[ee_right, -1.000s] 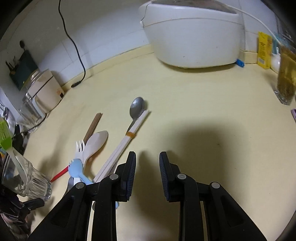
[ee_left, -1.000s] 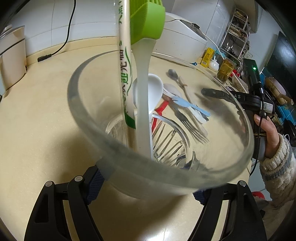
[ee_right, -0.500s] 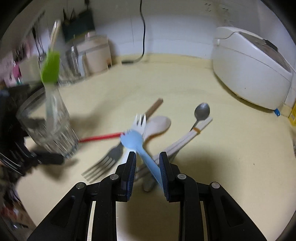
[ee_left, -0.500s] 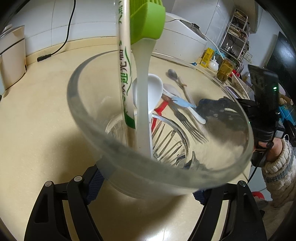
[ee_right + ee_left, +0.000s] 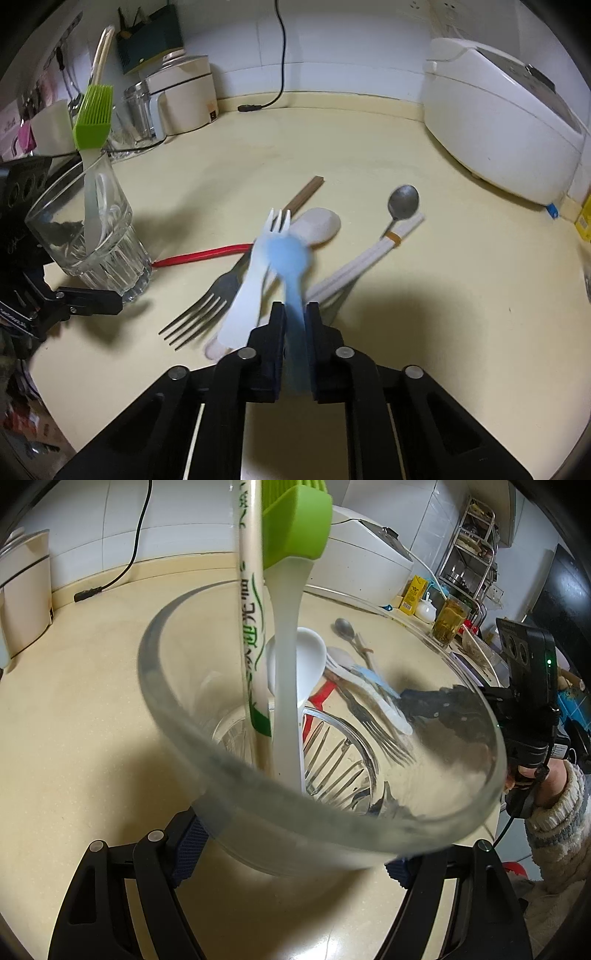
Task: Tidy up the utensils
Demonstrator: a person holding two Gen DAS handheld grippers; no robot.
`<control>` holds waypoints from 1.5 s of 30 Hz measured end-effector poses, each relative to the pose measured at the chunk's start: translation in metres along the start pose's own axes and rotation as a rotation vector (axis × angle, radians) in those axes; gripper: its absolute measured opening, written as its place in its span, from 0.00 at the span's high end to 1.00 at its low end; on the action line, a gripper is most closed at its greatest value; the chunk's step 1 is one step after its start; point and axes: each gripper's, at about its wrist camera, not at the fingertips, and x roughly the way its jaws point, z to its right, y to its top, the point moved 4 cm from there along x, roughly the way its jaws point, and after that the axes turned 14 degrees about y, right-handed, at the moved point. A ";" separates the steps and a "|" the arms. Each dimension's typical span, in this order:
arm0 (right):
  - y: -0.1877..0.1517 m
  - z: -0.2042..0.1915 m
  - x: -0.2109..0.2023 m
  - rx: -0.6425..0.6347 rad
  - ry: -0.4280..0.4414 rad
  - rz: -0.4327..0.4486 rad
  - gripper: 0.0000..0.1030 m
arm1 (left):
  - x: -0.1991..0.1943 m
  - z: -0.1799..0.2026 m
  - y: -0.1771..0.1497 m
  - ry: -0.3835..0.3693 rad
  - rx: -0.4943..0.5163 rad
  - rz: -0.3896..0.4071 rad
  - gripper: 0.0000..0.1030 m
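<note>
Right tool (image 5: 295, 325) around blue spoon (image 5: 290, 254)

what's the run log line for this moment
left gripper: shut on glass | right gripper: shut on blue spoon | glass holds: green brush

Glass (image 5: 92, 236) left of the utensil pile (image 5: 258, 266), brush (image 5: 92, 114) apparently inside; rice cooker (image 5: 498, 129) far right.

Blue spoon (image 5: 288, 254) blurred, clamped upright, metal fork (image 5: 199, 310) flat on counter
</note>
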 end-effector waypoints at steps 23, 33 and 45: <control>-0.028 0.046 -0.044 0.094 -0.120 0.013 0.81 | 0.000 0.001 0.000 -0.002 0.000 -0.001 0.20; -0.007 0.053 -0.023 0.116 -0.114 -0.021 0.76 | 0.000 0.000 0.000 -0.002 0.001 -0.001 0.20; 0.006 0.044 -0.002 0.024 -0.148 -0.025 0.69 | 0.000 0.001 -0.001 -0.002 0.001 0.000 0.20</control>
